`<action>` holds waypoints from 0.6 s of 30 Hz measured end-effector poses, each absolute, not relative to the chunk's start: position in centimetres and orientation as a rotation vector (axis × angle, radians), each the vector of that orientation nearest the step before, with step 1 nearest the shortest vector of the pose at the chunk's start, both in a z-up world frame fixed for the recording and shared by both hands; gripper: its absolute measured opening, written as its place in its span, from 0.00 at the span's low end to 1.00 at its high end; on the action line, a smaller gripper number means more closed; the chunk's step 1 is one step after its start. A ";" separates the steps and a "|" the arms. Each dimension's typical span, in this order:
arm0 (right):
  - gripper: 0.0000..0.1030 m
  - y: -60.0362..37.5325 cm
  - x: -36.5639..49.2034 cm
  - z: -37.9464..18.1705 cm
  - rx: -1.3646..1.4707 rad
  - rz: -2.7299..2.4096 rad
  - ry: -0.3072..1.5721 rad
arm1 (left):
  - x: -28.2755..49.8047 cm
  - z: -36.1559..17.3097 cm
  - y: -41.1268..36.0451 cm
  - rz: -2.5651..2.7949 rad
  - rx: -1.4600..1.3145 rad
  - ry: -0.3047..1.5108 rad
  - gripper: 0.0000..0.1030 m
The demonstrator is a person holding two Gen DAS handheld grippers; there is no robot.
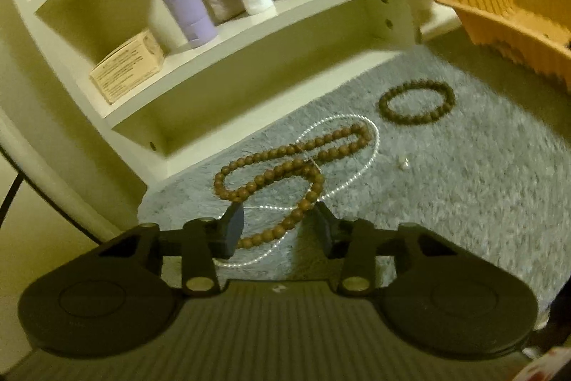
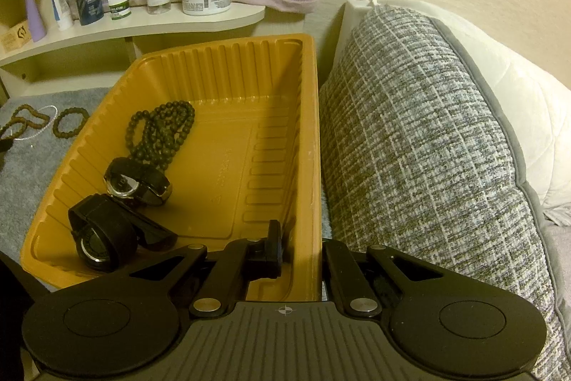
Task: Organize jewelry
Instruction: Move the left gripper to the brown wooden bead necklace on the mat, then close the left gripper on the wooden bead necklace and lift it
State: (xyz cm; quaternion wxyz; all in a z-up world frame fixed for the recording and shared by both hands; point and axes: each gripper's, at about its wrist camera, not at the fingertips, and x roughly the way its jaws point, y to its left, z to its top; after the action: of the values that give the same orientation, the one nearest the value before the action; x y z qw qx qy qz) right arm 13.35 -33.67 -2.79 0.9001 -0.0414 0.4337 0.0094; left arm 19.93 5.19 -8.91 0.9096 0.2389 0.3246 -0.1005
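In the left wrist view, a long brown bead necklace (image 1: 285, 163) lies looped on a grey mat (image 1: 464, 184), tangled with a thin silver chain (image 1: 371, 152). A dark bead bracelet (image 1: 415, 102) lies beyond it. My left gripper (image 1: 278, 227) is open, its fingers on either side of the necklace's near loop. In the right wrist view, my right gripper (image 2: 303, 249) is shut on the right wall of the orange tray (image 2: 307, 131). The tray holds a dark bead necklace (image 2: 160, 131) and two black watches (image 2: 137, 183) (image 2: 101, 238).
A white shelf unit (image 1: 249, 34) with tubes, bottles and a small box stands behind the mat. The orange tray (image 1: 514, 9) sits at the mat's far right. A small white item (image 1: 404, 162) lies on the mat. A grey woven cushion (image 2: 428, 149) presses against the tray's right side.
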 end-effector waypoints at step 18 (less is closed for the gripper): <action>0.05 -33.7 13.4 -2.7 -0.095 0.023 0.897 | 20.4 -7.6 4.9 -0.339 0.608 0.718 0.06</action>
State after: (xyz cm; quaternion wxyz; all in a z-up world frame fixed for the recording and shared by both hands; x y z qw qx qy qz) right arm 13.35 -33.74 -2.68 0.9000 -0.0460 0.4334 0.0109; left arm 20.41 4.93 -7.60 0.8776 0.2917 0.3440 -0.1625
